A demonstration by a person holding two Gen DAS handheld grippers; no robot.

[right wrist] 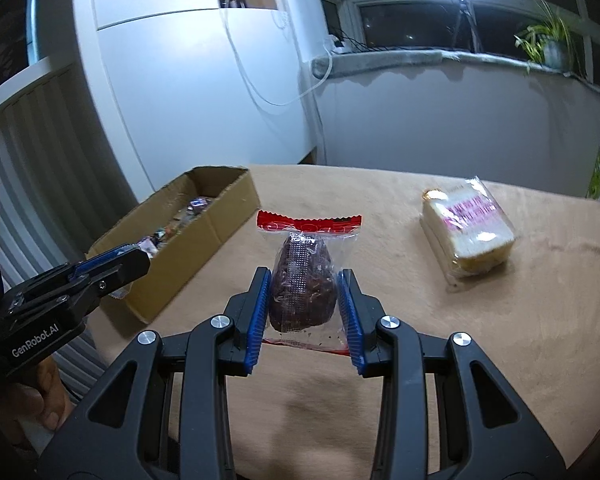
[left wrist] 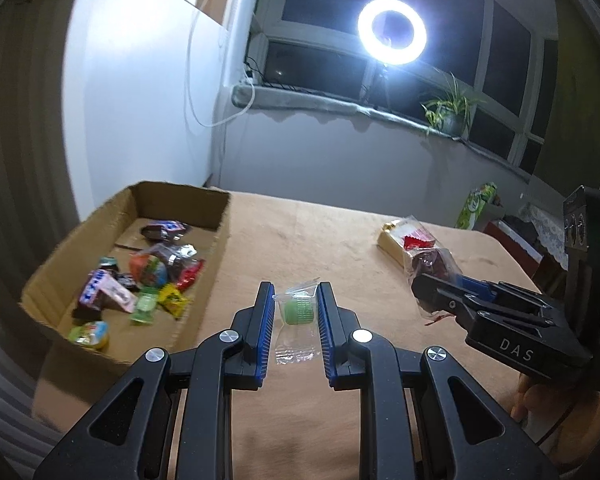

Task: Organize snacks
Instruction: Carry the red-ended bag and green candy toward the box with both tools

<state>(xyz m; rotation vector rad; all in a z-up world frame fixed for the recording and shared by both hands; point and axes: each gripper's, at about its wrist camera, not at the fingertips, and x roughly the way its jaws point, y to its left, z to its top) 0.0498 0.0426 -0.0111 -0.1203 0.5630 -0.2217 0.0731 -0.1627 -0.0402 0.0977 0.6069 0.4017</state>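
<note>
- A tan cloth covers the table (left wrist: 300, 240), which stands below a dark window with a lit ring light (left wrist: 392, 31) and a potted plant (left wrist: 452, 110) on the sill.
- The left gripper (left wrist: 296, 300) has its blue-padded fingers (left wrist: 265, 312) closed on a small clear packet with a green sweet (left wrist: 298, 309), held above the cloth.
- The right gripper (right wrist: 305, 298) has its fingers (right wrist: 260, 304) pressed against both sides of a clear, red-topped packet holding a dark brown snack (right wrist: 304, 292).
- Left of the fingers, the open cardboard box (left wrist: 216, 240) holds a heap of mixed coloured snacks (left wrist: 140, 280).
- Further right on the table lies a wrapped sandwich pack (right wrist: 468, 228).
</note>
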